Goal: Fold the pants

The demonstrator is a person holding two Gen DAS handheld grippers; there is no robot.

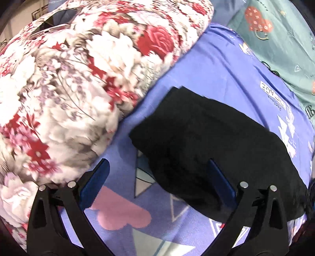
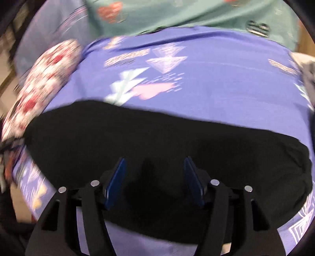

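Left gripper (image 1: 158, 173) hanging with blue-padded jaws spread wide, nothing between them, one pad over bare sheet, the other overlapping the near edge of the pants (image 1: 212, 149). Right gripper (image 2: 154, 177) standing with jaws parted, hovering over the middle of the pants (image 2: 157, 141), pads not pressing on the cloth. Black pants lying folded into a compact oblong slab on the purple sheet (image 1: 216, 65), matte and featureless, edges mostly straight, one end rounded; seams not discernible. Sheet smooth, printed with white triangles, a pink heart and lettering. Left wrist view alone showing in detail the bulky quilt (image 1: 78, 78), soft and puffed, printed with red roses and grey-white blossoms, lying just beside the pants' far end, and a flat dark phone-like item (image 1: 53, 25) resting on top of it, too blurred for certainty. Right wrist view, heavily motion-blurred, showing the pants' full length and the quilt (image 2: 43, 84) only as a smeared edge. Teal bedding (image 2: 177, 13) with red motifs lying beyond the sheet in both views.
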